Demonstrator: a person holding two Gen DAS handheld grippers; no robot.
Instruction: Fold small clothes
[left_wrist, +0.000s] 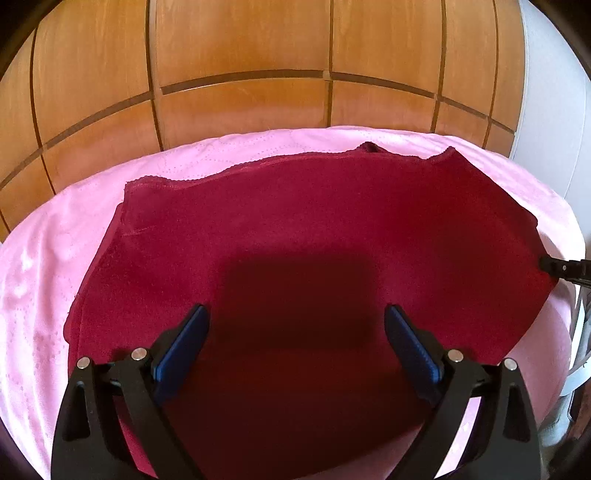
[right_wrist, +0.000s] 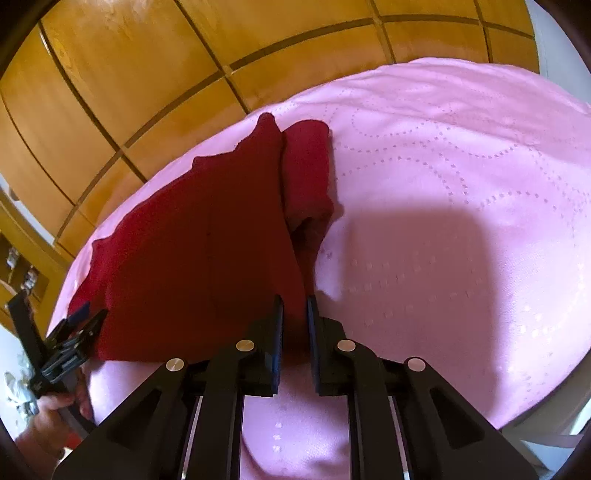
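Dark red garment (left_wrist: 295, 221) | knit-like fabric, scalloped trim along far edge | spread mostly flat on pink quilted bed cover (left_wrist: 44, 295) | right-hand corner raised and pinched, folded flap (right_wrist: 306, 173) bunched just beside it | far edge near wooden wardrobe side.

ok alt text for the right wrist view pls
The right tool is shut on the near edge of a dark red garment lying on a pink bedspread. The left tool sits at the garment's left edge, with wooden wardrobe doors behind.
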